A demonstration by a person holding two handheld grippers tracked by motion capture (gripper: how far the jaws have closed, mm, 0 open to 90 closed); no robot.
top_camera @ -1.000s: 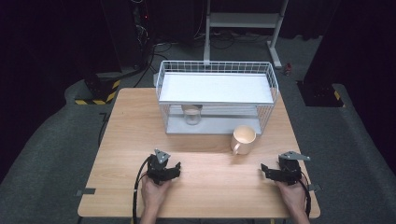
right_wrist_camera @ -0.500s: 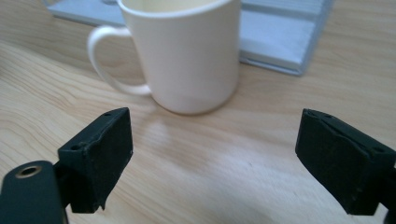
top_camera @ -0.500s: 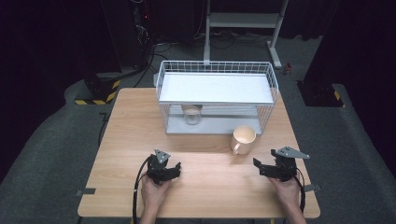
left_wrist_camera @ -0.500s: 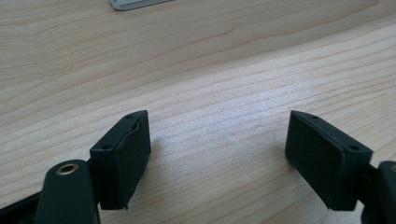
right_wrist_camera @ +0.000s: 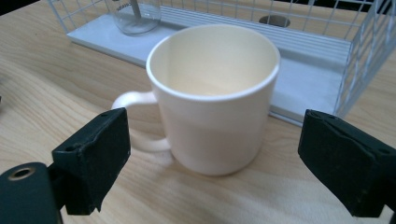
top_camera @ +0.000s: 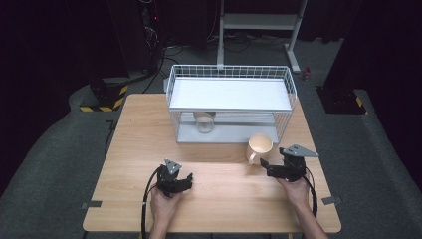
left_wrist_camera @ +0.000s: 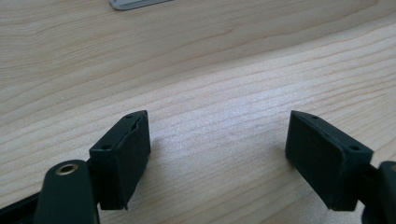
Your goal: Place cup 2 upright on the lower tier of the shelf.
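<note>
A cream mug stands upright on the wooden table, just in front of the wire rack, its handle toward the near left. My right gripper hovers close beside it at the near right. In the right gripper view the mug stands empty just ahead of my right gripper. Its jaws have just been opening; they are wide apart and the pads touch nothing. My left gripper rests near the table's front. Its jaws are half apart over bare wood.
The white wire rack carries a white shelf, and a clear glass jar stands underneath it on the grey base. The jar lies beyond the mug to the left. Dark floor and stands surround the table.
My right gripper has risen and moved left toward the mug, with its jaws spreading wider. The left gripper, mug and jar have stayed put.
</note>
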